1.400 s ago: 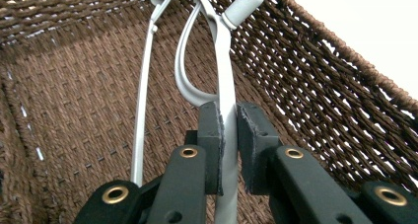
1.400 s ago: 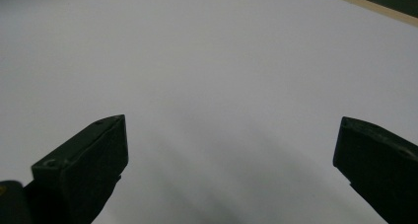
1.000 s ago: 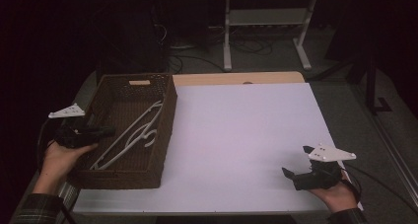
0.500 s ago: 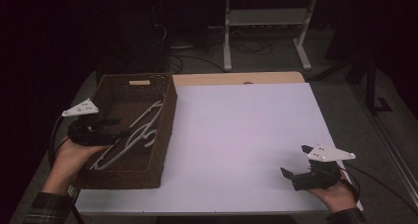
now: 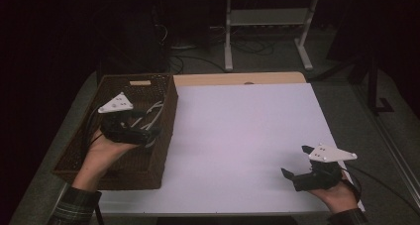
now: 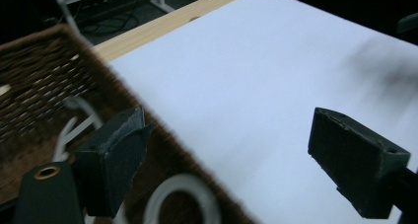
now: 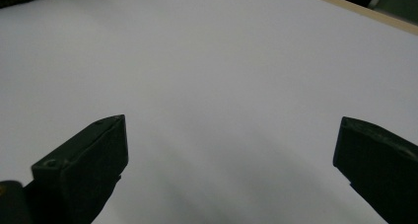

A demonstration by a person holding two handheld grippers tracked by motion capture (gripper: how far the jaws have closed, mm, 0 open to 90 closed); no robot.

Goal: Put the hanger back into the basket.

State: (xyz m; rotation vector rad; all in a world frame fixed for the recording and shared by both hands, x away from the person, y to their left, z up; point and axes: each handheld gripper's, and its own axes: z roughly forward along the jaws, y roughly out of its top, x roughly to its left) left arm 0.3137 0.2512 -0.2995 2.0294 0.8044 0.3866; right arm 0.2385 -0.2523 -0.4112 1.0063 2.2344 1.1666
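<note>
Right gripper [image 5: 297, 166] is sitting at the near right corner of the white mat [image 5: 237, 136], jaws spread wide over bare mat, nothing between them. Looks parked.

Left gripper [image 5: 148, 134] is hovering over the wicker basket [image 5: 163, 93] at near left, pointing right toward the basket's right wall. Its jaws have just been opening and are now standing wide with nothing between them, so released. In the left gripper view the white hangers [image 6: 180, 194] are lying in the basket just below and left of the jaws, one rounded loop right under them.

Step in hand, as I read it: reaching in for a hanger, grasp not yet made. The next move is calling for dropping the tips onto one wire or loop, closing, then lifting up over the right wall onto the mat.

In the way: the hangers are lying tangled, so one may be dragging another, and the basket wall is sitting between them and the mat.

Farther off: wooden table edge [image 5: 237, 79], then a white metal stand [image 5: 267, 24] and cables on the floor [image 5: 247, 51], well clear.
</note>
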